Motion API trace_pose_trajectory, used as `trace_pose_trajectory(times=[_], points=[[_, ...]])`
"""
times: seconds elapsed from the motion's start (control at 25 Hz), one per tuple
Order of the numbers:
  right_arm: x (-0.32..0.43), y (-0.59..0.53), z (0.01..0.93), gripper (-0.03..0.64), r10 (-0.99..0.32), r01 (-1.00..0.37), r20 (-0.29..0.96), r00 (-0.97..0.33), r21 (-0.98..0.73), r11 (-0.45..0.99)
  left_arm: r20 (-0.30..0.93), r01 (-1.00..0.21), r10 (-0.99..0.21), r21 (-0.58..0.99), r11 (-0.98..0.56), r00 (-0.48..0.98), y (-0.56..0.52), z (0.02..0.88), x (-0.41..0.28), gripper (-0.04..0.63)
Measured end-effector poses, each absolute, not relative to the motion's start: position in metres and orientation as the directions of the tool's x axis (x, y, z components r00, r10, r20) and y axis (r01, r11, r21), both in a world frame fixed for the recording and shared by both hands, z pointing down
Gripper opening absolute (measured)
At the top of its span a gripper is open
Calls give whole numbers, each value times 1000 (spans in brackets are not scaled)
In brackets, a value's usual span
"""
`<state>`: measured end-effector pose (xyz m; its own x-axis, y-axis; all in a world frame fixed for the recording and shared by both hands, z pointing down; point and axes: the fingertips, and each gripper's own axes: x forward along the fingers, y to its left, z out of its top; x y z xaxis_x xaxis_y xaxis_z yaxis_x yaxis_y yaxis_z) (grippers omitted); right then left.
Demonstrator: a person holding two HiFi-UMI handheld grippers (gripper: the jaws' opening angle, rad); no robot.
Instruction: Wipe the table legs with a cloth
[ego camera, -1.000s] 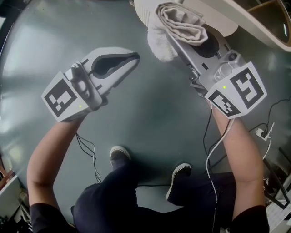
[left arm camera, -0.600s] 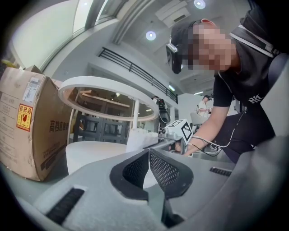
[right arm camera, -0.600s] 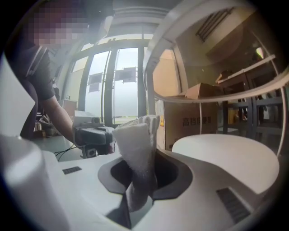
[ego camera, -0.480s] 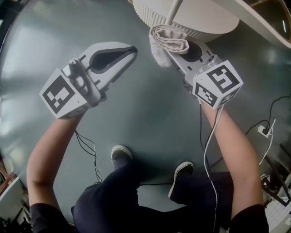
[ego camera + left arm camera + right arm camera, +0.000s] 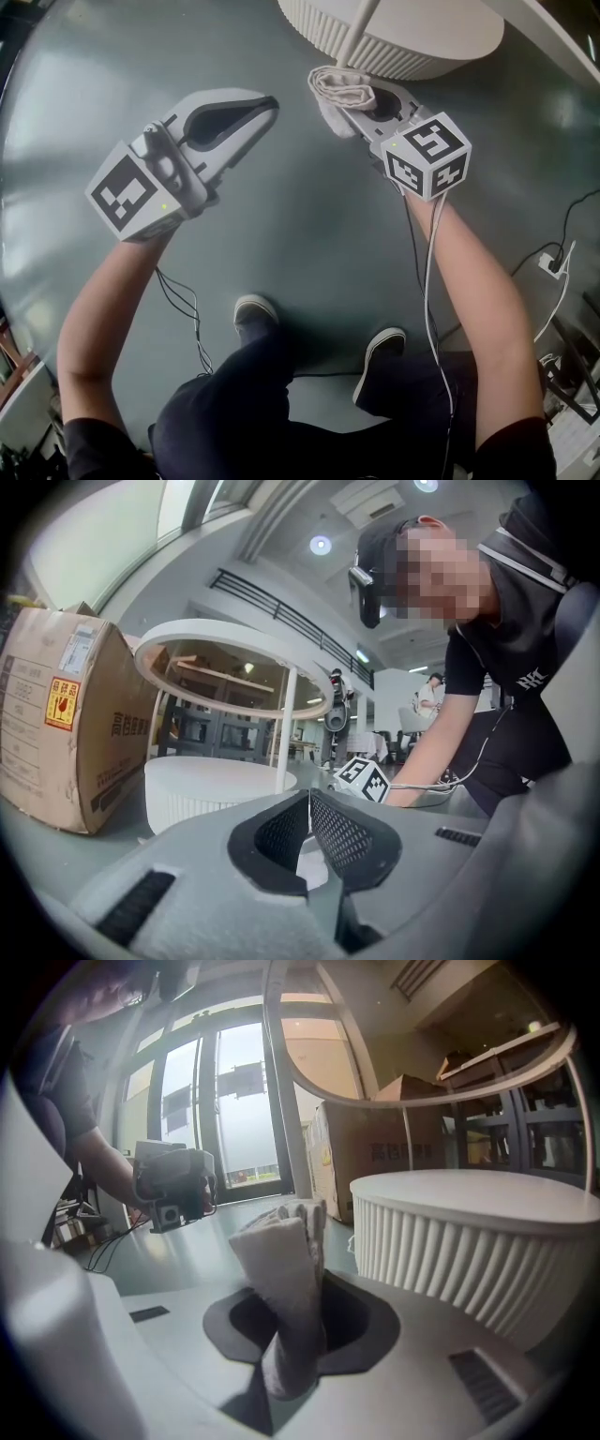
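My right gripper is shut on a rolled beige cloth, which sticks out past its jaws. The cloth's end lies just before the ribbed white round base of the table, close to a thin white leg rising from it. My left gripper hovers to the left over the floor, jaws shut with nothing between them. In the left gripper view the thin leg stands on the base under a ring-shaped top.
The floor is glossy grey-green. A cardboard box stands left of the table base. The person's shoes are close below, with cables beside them and a power strip at the right.
The right gripper has swung left and inward with the cloth, which now sits by the foot of the thin leg. The left gripper has barely shifted.
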<state>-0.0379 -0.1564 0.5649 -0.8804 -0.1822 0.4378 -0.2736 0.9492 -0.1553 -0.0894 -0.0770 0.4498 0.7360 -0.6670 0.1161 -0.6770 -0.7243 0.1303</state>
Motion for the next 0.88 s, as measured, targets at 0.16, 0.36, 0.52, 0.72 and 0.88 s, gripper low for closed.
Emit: trace_pose_trajectory(times=[0.16,0.36,0.52,0.72,0.88], points=[[-37,-158,579,83,-170,-265,464,-870,-149,953,120,-684,-673,133,-717,730,-78,450,-90,11],[-39,-163,592,84,-158,-260,481,-862,-153,953,129,-688,-676,153,-709,726,-76,454,-90,11],[-37,-161,593,84,-153,-259,488,-859,-159,953,141,-685,-670,186,-705,728,-63,463,-79,11],[-32,-156,611,84,-116,-266,573,-811,-184,946,149,-681,-664,195,-706,732,-52,467,-73,11],[-23,-151,582,84,-105,-228,563,-820,-154,961,136,-685,-672,194,-702,728,-42,458,-78,11]])
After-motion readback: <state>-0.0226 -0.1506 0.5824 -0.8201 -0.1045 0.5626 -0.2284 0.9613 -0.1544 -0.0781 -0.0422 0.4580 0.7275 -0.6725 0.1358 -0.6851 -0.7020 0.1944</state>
